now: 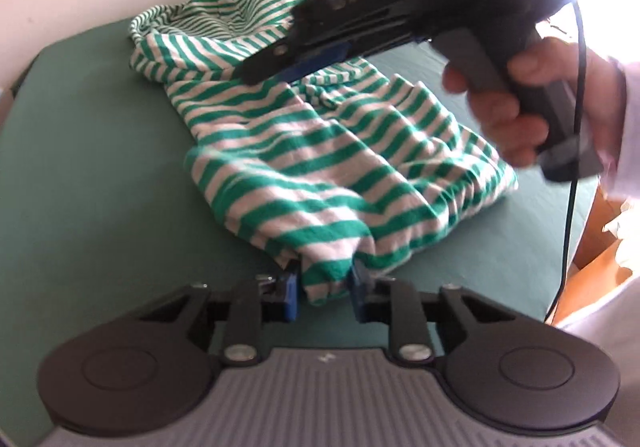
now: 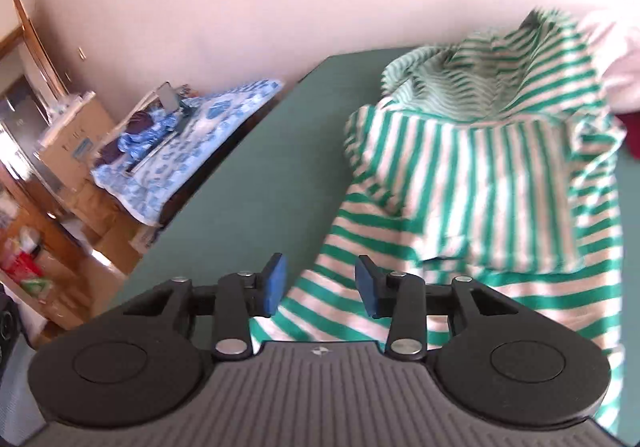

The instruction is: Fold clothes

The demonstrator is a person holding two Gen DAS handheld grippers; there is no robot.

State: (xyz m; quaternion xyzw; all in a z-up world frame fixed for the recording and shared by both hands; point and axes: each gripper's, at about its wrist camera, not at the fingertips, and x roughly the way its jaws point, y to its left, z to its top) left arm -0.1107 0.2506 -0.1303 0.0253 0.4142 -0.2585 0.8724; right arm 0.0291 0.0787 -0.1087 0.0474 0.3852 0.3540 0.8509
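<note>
The striped shirt [image 1: 320, 151] lies crumpled and partly folded on the green surface [image 1: 100, 167], its hood end toward the wall. The left gripper [image 1: 324, 287] pinches a bunched edge of the shirt nearest the camera; its blue fingers [image 1: 290, 293] press on the cloth from both sides. The right gripper [image 2: 320, 283] hangs above the shirt with its fingers [image 2: 274, 283] apart and nothing between them. A hand [image 1: 532, 107] holds its grip, with a cable [image 1: 576, 127] hanging beside it.
</note>
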